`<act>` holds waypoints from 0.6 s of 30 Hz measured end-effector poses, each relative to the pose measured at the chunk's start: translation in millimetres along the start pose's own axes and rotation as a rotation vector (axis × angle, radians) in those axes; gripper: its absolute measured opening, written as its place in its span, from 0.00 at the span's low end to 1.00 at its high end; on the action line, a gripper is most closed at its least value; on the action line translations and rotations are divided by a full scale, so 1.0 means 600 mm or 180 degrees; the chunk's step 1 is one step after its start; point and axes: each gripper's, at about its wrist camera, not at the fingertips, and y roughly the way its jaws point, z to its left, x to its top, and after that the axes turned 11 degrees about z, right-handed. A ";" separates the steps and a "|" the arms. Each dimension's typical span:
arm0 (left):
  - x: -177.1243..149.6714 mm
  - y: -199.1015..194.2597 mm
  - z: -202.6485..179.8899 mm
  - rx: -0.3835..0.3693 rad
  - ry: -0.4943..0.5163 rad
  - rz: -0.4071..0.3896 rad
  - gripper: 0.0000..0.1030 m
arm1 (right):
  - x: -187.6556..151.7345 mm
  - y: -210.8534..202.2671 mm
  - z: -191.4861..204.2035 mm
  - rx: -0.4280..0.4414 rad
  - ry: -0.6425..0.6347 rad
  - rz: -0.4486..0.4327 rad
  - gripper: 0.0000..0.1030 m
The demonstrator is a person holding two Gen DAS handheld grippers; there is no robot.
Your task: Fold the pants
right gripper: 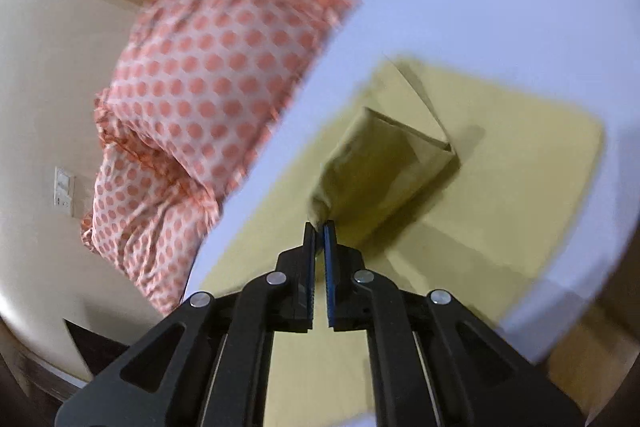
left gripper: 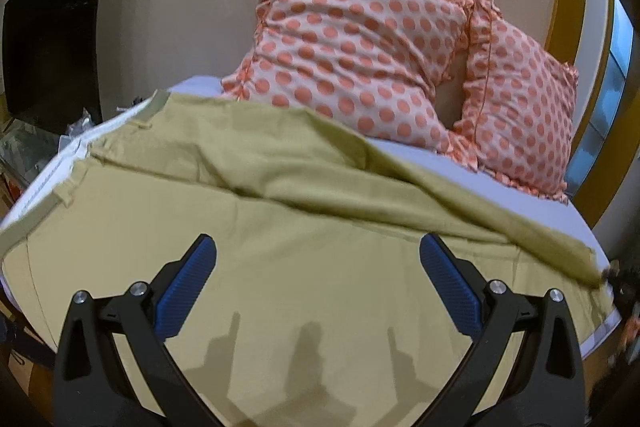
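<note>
Khaki pants point(left gripper: 248, 211) lie spread on a bed with a white sheet point(left gripper: 560, 215). Their waistband with white lining is at the left. One leg is drawn across toward the right. My left gripper point(left gripper: 318, 255) is open and empty, hovering just above the pants' wide flat part. In the right wrist view my right gripper point(right gripper: 319, 227) is shut on a corner of a pant leg point(right gripper: 384, 163) and holds it lifted above the rest of the pants point(right gripper: 520, 171) lying flat on the sheet point(right gripper: 500, 11).
Two pink pillows with orange dots point(left gripper: 360, 39) lean against the beige wall at the head of the bed, also in the right wrist view point(right gripper: 200, 83). A dark screen point(left gripper: 52, 27) stands at the left. Clutter point(left gripper: 24, 147) lies beside the bed's left edge.
</note>
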 end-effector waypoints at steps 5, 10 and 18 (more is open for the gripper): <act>0.024 0.001 0.000 -0.0005 0.0000 0.0058 0.98 | -0.011 0.009 -0.022 0.0007 0.0212 0.0168 0.37; 0.048 0.021 0.026 -0.0089 -0.0208 0.0287 0.98 | -0.005 0.011 -0.026 0.0128 0.0368 0.0157 0.40; 0.059 0.041 0.015 -0.0092 -0.0183 0.0330 0.98 | 0.011 0.007 0.003 -0.0152 0.0684 0.0102 0.65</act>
